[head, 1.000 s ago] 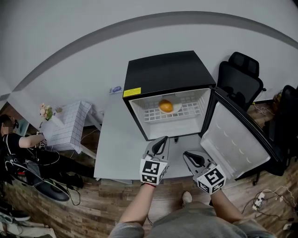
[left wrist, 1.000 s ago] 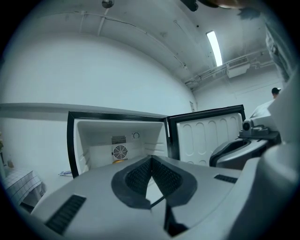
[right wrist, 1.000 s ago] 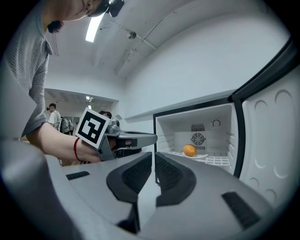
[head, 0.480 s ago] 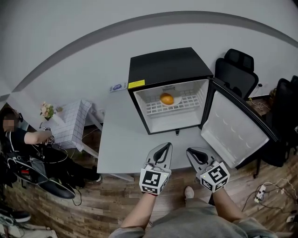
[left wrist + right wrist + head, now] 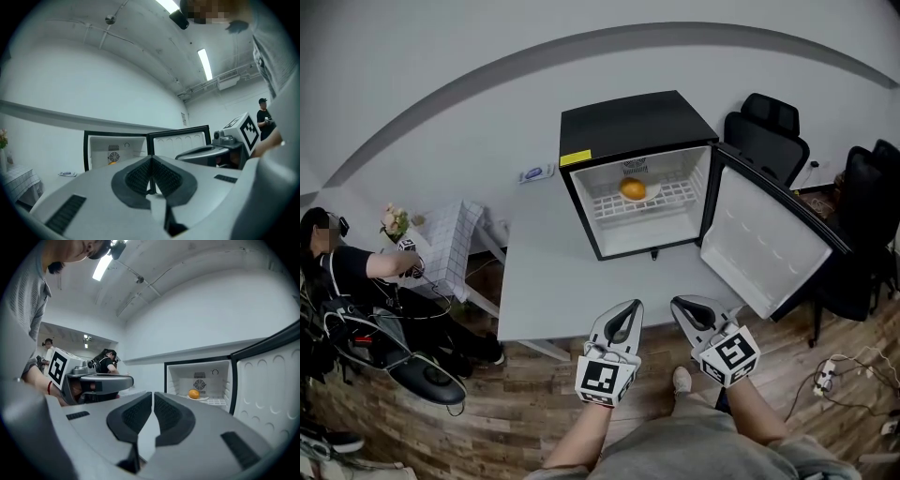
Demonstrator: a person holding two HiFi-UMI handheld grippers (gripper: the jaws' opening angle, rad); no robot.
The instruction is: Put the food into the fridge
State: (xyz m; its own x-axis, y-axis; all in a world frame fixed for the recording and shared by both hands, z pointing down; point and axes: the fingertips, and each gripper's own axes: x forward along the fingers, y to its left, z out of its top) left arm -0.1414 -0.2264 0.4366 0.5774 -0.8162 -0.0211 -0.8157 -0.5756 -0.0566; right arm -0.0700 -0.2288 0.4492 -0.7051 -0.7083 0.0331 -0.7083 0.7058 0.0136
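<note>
An orange food item (image 5: 633, 188) lies on a white plate on the wire rack inside the black mini fridge (image 5: 635, 124). Its door (image 5: 766, 246) hangs wide open to the right. Both grippers are held side by side well short of the fridge, past the table's near edge. My left gripper (image 5: 633, 307) is shut with nothing in it, and so is my right gripper (image 5: 679, 305). In the left gripper view the shut pads (image 5: 140, 176) point at the fridge (image 5: 115, 151). In the right gripper view the orange food (image 5: 193, 393) shows beyond the shut gripper (image 5: 153, 398).
The fridge stands on a grey table (image 5: 548, 281). A small packet (image 5: 534, 174) lies at the table's far left. Black office chairs (image 5: 763, 134) stand behind the open door. A seated person (image 5: 342, 272) and a checked side table (image 5: 445, 246) are at the left.
Both grippers have drawn back from the fridge toward the person, from over the table's front edge to past it. Both stayed shut, and the orange food has not moved.
</note>
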